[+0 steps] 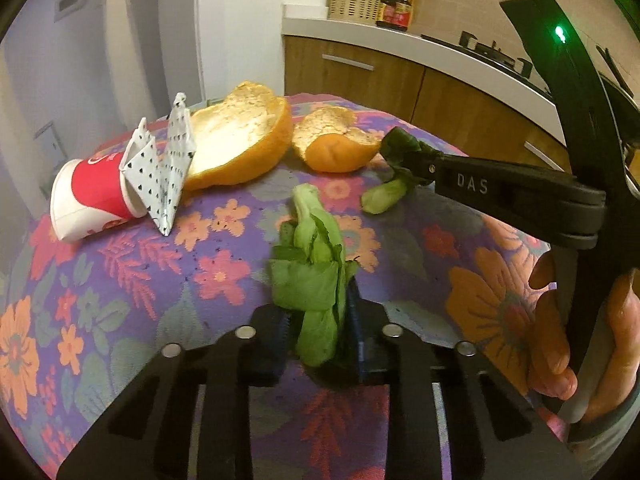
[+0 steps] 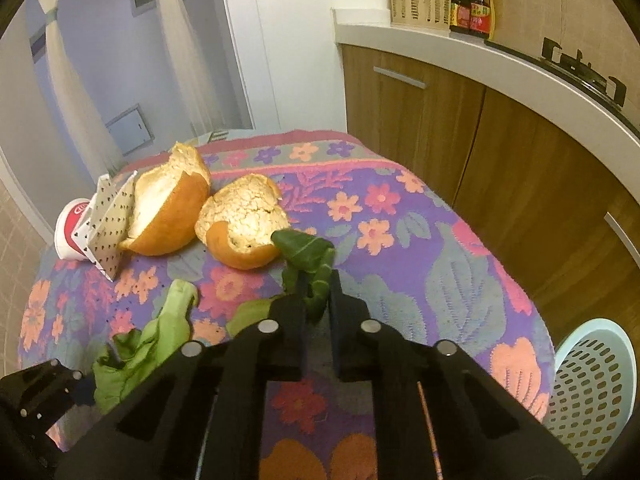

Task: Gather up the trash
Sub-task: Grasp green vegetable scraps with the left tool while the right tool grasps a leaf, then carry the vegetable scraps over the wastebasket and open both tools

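Note:
My left gripper (image 1: 316, 304) is shut on a light green vegetable leaf (image 1: 308, 276) that lies on the flowered tablecloth (image 1: 120, 280); the same leaf (image 2: 160, 332) shows at the lower left of the right wrist view. My right gripper (image 2: 318, 292) is shut on a darker green leaf with a pale stem (image 2: 308, 252), just in front of the smaller orange peel (image 2: 240, 224). Seen from the left wrist view, the right gripper (image 1: 412, 156) pinches that leaf (image 1: 382, 198). Behind lie a larger orange peel (image 1: 240, 140), a folded dotted paper (image 1: 160, 172) and a tipped red and white paper cup (image 1: 88, 196).
A pale blue perforated basket (image 2: 592, 384) stands on the floor past the table's right edge. Wooden kitchen cabinets under a white counter (image 2: 480, 60) run along the right, with bottles and a cream basket on top. A hand (image 1: 560, 340) holds the right gripper's handle.

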